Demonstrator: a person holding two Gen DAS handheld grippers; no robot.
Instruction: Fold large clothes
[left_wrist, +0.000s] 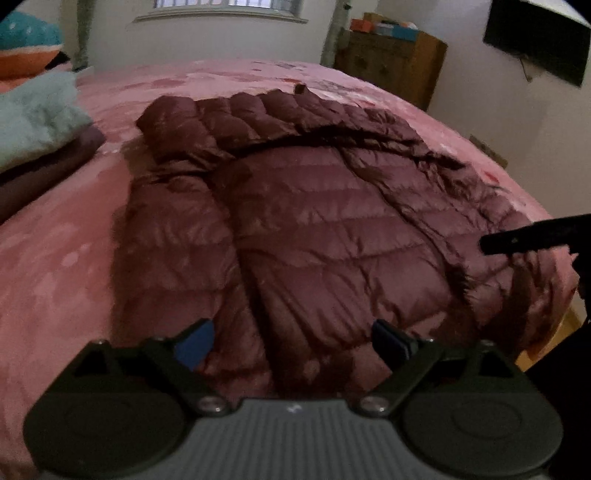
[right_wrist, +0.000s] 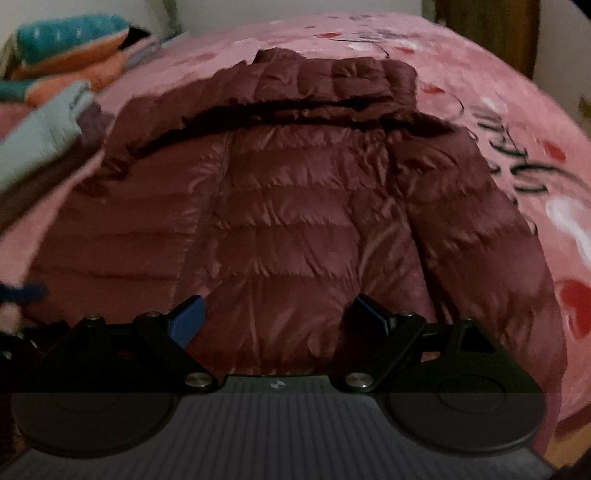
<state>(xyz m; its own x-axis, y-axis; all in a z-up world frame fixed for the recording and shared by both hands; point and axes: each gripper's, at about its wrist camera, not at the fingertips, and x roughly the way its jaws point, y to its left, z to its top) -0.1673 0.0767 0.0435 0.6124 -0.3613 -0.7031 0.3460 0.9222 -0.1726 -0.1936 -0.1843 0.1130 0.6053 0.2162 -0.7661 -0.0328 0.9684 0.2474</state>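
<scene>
Left wrist view: my left gripper (left_wrist: 293, 341) hangs over the near hem of the maroon puffer jacket (left_wrist: 314, 229), its blue-padded fingers (left_wrist: 195, 343) spread apart with nothing between them. The jacket lies flat on the pink bedspread (left_wrist: 55, 258), hood (left_wrist: 236, 118) toward the far wall, one sleeve (left_wrist: 173, 236) folded in along the body. Folded clothes (left_wrist: 37, 122) are stacked at the bed's left edge. Right wrist view: my right gripper (right_wrist: 277, 319) is likewise held wide and empty above the jacket's lower edge; the other sleeve (right_wrist: 476, 221) lies alongside the body.
</scene>
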